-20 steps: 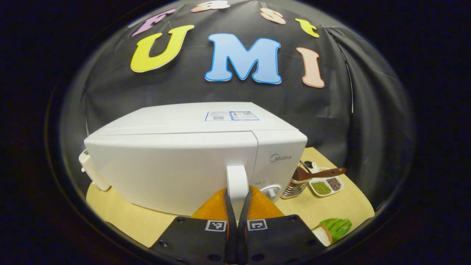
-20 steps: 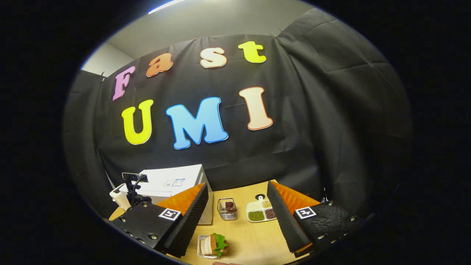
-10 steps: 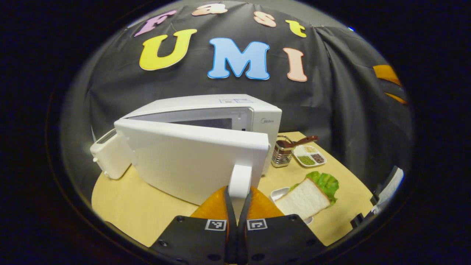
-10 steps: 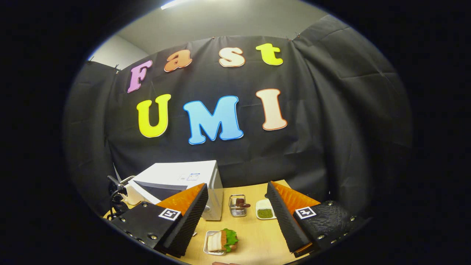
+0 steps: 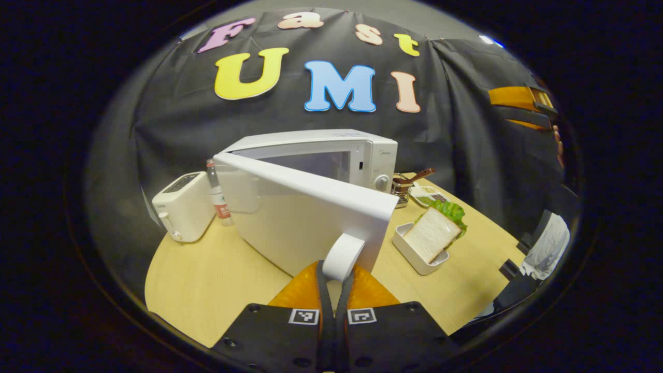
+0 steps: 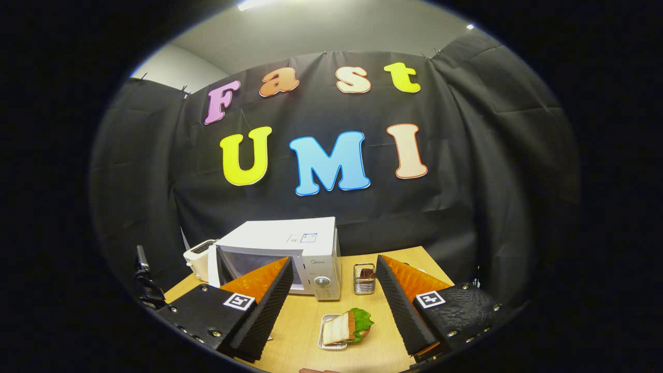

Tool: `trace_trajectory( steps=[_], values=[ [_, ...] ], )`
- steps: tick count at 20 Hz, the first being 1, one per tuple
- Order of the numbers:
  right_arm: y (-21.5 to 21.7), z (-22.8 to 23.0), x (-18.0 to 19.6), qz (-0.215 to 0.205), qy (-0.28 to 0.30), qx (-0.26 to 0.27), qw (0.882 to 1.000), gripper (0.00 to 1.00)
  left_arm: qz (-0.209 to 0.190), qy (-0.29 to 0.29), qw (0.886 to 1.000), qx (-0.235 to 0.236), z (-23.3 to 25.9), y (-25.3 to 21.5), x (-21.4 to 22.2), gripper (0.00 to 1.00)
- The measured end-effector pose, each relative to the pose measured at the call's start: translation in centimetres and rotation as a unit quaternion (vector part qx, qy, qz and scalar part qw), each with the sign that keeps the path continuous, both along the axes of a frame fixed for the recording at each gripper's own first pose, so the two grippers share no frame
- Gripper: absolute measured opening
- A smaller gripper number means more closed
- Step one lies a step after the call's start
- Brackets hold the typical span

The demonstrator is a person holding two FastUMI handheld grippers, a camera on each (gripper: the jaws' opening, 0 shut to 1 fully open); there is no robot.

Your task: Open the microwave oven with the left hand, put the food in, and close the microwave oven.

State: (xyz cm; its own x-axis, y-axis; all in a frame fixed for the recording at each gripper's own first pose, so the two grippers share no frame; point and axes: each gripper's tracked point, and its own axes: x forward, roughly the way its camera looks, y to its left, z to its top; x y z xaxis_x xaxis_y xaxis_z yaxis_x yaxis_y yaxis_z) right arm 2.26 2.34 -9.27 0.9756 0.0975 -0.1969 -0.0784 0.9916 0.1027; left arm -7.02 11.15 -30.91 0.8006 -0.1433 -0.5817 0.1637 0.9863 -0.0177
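Observation:
The white microwave (image 5: 331, 150) stands on the wooden table with its door (image 5: 300, 217) swung well out toward me. My left gripper (image 5: 335, 272) is shut on the door's white handle (image 5: 344, 249). A sandwich with lettuce (image 5: 429, 235) lies in a small white tray to the right of the door. In the right gripper view the microwave (image 6: 305, 241) shows its cavity open, and the sandwich (image 6: 344, 327) sits in front of it. My right gripper (image 6: 332, 261) hangs open above the table with nothing between its fingers; it also appears far right in the left gripper view as the right gripper (image 5: 518, 98).
A white toaster (image 5: 182, 205) and a bottle (image 5: 215, 194) stand left of the microwave. A wire utensil holder (image 5: 400, 186) and a divided dish of seasonings (image 5: 427, 195) sit to its right. The holder (image 6: 365, 278) stands beside the microwave's control panel. Black cloth walls the back.
The microwave door went from closed to wide open, pulled out by my left gripper on its handle. The right gripper drifted so the microwave and sandwich sit more central in its view.

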Motion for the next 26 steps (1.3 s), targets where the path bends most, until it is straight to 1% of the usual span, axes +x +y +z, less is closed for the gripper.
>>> trace_trajectory(
  steps=[2, 5, 8, 9, 10, 11, 12, 13, 16, 18, 19, 20, 23, 24, 25, 26],
  values=[
    [0.9, -0.8, -0.7, -0.001, 0.007, -0.007, 1.0, 0.97, 0.0, -0.004, 1.0, 0.0, 0.1, 2.7, -1.8, 0.06],
    [1.8, -1.1, -1.3, -0.002, -0.005, -0.035, 0.999, 0.97, -0.007, 0.0, 1.0, 0.016, 0.4, 6.8, -4.1, 0.06],
    [3.3, -3.2, -1.1, 0.016, 0.016, -0.037, 0.999, 0.97, -0.01, 0.011, 1.0, 0.001, 0.6, 10.1, -5.2, 0.06],
    [3.8, -3.8, -1.0, 0.021, 0.024, -0.034, 0.999, 0.97, -0.012, 0.011, 1.0, 0.005, 0.7, 11.0, -5.5, 0.08],
    [4.0, -4.4, -0.9, 0.025, 0.033, -0.028, 0.999, 0.97, -0.014, 0.015, 1.0, 0.01, 0.8, 11.9, -5.7, 0.06],
    [4.2, -5.2, -0.7, 0.026, 0.044, -0.02, 0.999, 0.97, -0.015, 0.018, 1.0, 0.013, 0.7, 12.9, -6.0, 0.07],
    [4.1, -6.1, -0.5, 0.023, 0.055, -0.012, 0.998, 0.97, -0.013, 0.019, 1.0, 0.015, 0.8, 13.9, -6.2, 0.05],
    [3.9, -7.0, -0.3, 0.017, 0.068, -0.002, 0.998, 0.97, -0.013, 0.021, 1.0, 0.013, 0.9, 14.8, -6.6, 0.07],
    [1.5, -9.9, 1.1, -0.022, 0.103, 0.017, 0.994, 0.97, -0.003, 0.028, 0.999, 0.018, 1.1, 17.4, -6.7, 0.07],
    [-0.4, -12.9, 1.8, -0.044, 0.138, 0.012, 0.989, 0.97, 0.003, 0.034, 0.999, 0.019, 1.1, 18.6, -6.9, 0.06],
    [-1.3, -14.6, 1.8, -0.052, 0.159, 0.011, 0.986, 0.97, 0.004, 0.038, 0.999, 0.02, 1.0, 19.1, -7.0, 0.08],
    [-2.3, -16.5, 1.7, -0.057, 0.183, 0.008, 0.981, 0.97, 0.005, 0.042, 0.999, 0.026, 1.0, 19.5, -7.0, 0.07],
    [-3.5, -21.5, 0.9, -0.046, 0.259, 0.027, 0.964, 0.97, 0.014, 0.043, 0.998, 0.038, 1.2, 20.7, -7.2, 0.07],
    [-4.0, -22.8, 0.7, -0.05, 0.278, 0.033, 0.959, 0.98, 0.017, 0.042, 0.998, 0.038, 1.3, 21.1, -7.1, 0.07],
    [-4.5, -23.7, 0.3, -0.053, 0.29, 0.035, 0.955, 0.97, 0.019, 0.041, 0.998, 0.044, 1.3, 21.4, -7.2, 0.08],
    [-4.7, -24.3, 0.3, -0.051, 0.295, 0.039, 0.953, 0.98, 0.017, 0.041, 0.998, 0.05, 1.4, 21.7, -7.3, 0.11]
  ],
)
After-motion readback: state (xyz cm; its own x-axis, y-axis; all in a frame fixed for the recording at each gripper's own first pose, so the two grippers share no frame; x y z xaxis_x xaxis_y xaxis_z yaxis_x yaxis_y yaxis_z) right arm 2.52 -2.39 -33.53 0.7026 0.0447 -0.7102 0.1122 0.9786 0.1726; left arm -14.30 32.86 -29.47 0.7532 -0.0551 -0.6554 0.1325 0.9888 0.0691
